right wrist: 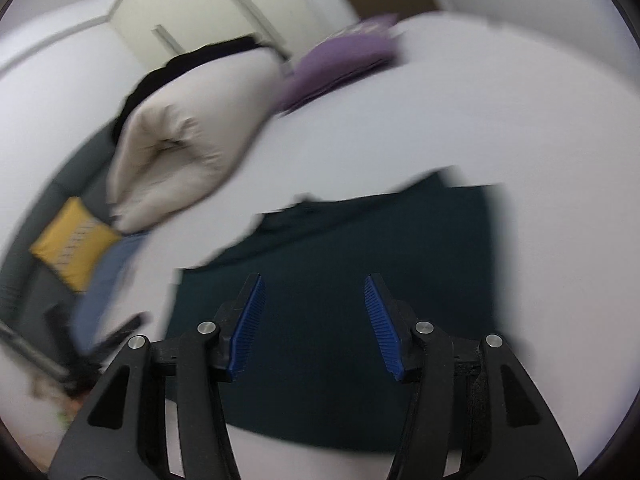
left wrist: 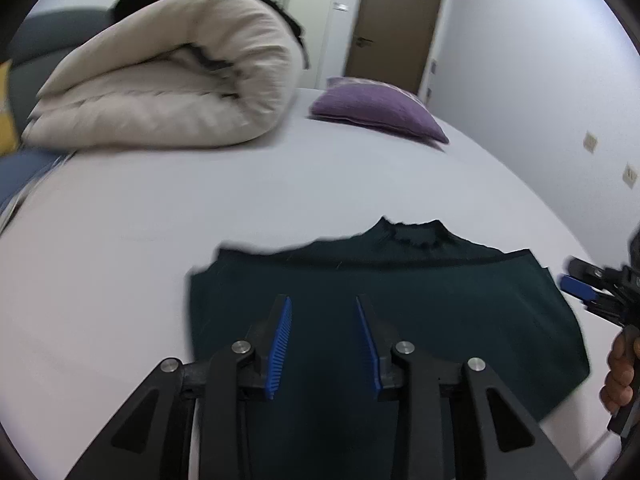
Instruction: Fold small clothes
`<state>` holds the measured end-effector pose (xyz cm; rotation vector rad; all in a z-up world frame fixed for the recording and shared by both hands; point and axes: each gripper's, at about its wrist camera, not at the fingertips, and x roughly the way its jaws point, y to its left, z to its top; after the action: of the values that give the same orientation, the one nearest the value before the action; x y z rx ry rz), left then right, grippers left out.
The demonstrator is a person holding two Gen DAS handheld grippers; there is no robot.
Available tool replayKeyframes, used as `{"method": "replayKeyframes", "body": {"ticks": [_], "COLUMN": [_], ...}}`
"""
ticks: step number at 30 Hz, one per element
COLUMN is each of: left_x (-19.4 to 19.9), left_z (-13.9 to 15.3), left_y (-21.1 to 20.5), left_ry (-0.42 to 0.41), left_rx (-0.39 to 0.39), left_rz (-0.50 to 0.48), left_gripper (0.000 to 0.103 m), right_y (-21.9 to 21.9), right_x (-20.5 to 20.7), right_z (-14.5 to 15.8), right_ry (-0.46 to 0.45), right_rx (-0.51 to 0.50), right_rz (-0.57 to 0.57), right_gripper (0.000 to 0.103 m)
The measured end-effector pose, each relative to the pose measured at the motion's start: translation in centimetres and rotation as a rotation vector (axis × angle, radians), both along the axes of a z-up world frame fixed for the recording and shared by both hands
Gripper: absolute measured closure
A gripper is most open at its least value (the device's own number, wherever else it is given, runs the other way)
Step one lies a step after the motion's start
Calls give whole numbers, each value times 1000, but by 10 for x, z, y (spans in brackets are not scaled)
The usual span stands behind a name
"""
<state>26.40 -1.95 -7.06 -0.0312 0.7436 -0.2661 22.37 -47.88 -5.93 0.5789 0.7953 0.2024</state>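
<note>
A dark green top (left wrist: 400, 304) lies flat on the white bed (left wrist: 200, 208), its collar at the far edge. My left gripper (left wrist: 323, 300) hovers over the garment's near left part, jaws open, nothing between the blue pads. In the left wrist view the right gripper (left wrist: 570, 280) shows at the garment's right edge, held by a hand (left wrist: 618, 368). The right wrist view is blurred: the same top (right wrist: 340, 264) spreads below my right gripper (right wrist: 316, 280), whose jaws stand apart and hold nothing.
A rolled cream duvet (left wrist: 160, 80) takes up the far left of the bed. A purple cushion (left wrist: 380, 110) lies beyond the garment. A yellow cushion (right wrist: 72, 244) and blue cloth (right wrist: 108, 280) sit off the bed's left side. A brown door (left wrist: 396, 28) stands behind.
</note>
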Motion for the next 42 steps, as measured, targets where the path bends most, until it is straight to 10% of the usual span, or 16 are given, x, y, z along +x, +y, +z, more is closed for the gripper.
{"method": "replayKeyframes", "body": {"ticks": [7, 12, 14, 21, 27, 32, 42], "left_x": [66, 68, 67, 31, -34, -44, -53], "left_z": [-59, -72, -73, -53, -46, -73, -79], "left_y": [-16, 18, 29, 49, -4, -7, -3], "left_ry": [90, 104, 108, 111, 63, 120, 116], "left_rx": [121, -49, -101, -130, -46, 26, 72], "left_rz": [22, 28, 46, 130, 4, 5, -12], "left_gripper": [66, 66, 66, 56, 36, 36, 34], "right_y": [43, -14, -48, -115, -1, 105, -30], "right_x": [112, 121, 107, 59, 27, 28, -27], "right_z": [-69, -121, -127, -92, -60, -112, -127], "right_ry": [124, 123, 62, 53, -14, 143, 65], "right_rx": [261, 390, 459, 245, 293, 327, 350], "right_rz": [63, -90, -153, -416, -78, 189, -246], "right_gripper": [52, 91, 91, 76, 76, 76, 83]}}
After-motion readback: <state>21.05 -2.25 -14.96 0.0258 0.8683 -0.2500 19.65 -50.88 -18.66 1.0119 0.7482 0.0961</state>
